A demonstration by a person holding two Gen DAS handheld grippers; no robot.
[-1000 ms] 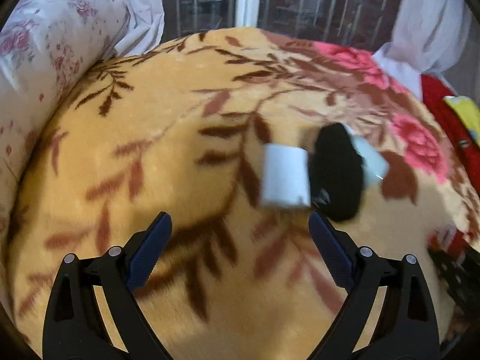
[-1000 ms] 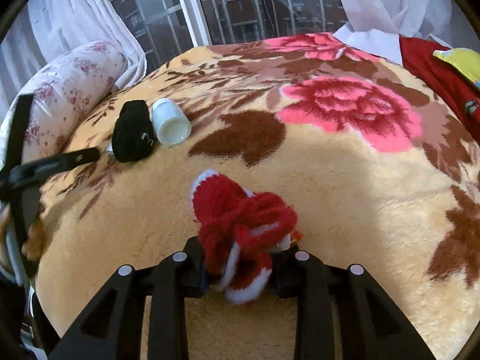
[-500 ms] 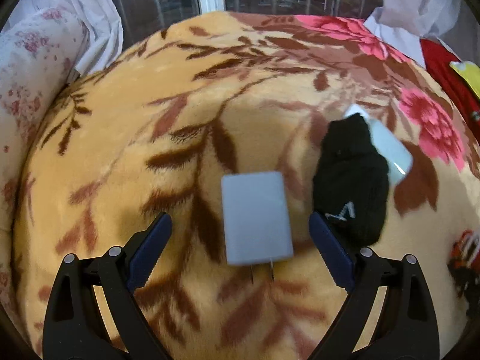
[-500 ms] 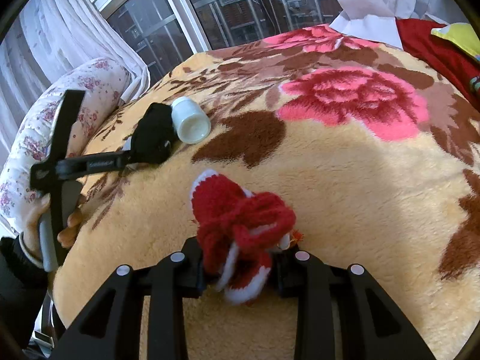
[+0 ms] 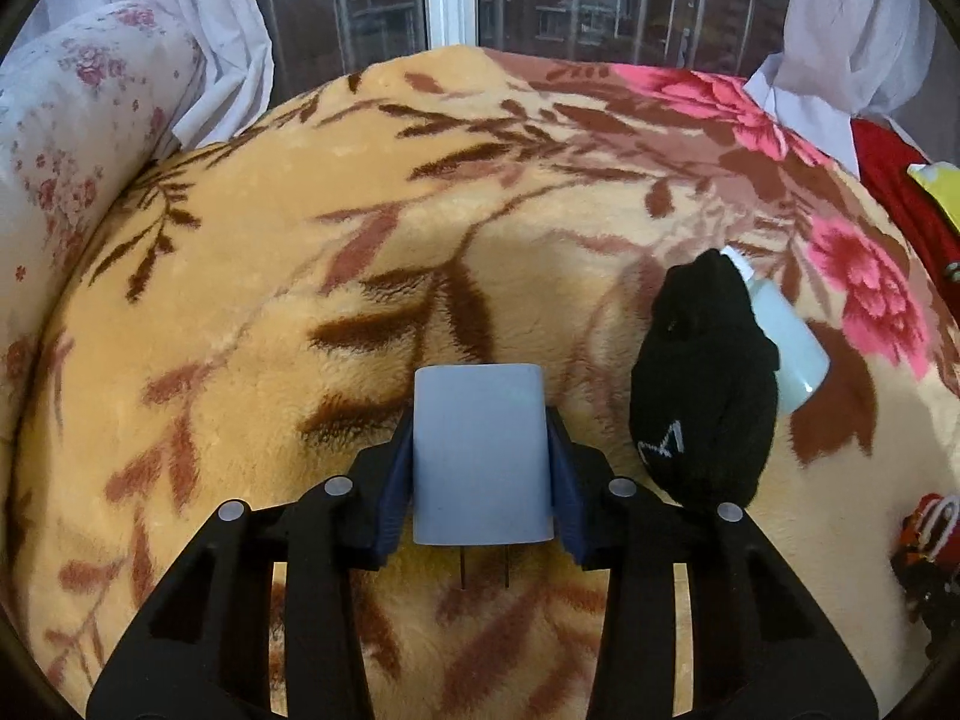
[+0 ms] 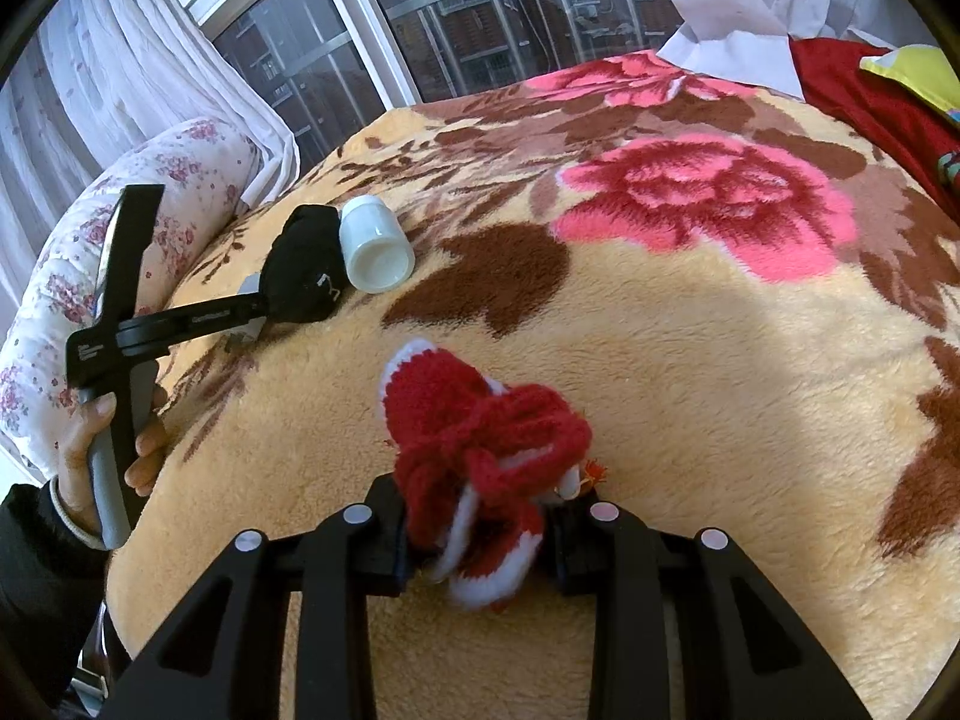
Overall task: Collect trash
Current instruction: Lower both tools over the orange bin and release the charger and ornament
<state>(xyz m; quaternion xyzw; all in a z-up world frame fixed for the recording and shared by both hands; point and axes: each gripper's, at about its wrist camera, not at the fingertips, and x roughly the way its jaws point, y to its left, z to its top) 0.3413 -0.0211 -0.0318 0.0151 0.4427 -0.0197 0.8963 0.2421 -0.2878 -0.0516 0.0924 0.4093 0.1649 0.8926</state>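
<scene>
Gripping: left gripper, fingers clamped on the sides of a grey charger, prongs pointing back toward the handle.
Right gripper: fingers clamped on a red knitted bootie, above the blanket.
Left behind: black sock and white bottle, touching, just right of the charger; the left gripper is nearer.
Room: open bed ahead; pillow far left.

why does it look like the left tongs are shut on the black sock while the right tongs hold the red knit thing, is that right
Not quite. The left tongs are shut on the grey charger plug, not the black sock, which lies beside it on the blanket, as the left wrist view shows. The right tongs do hold the red knit thing.
</scene>
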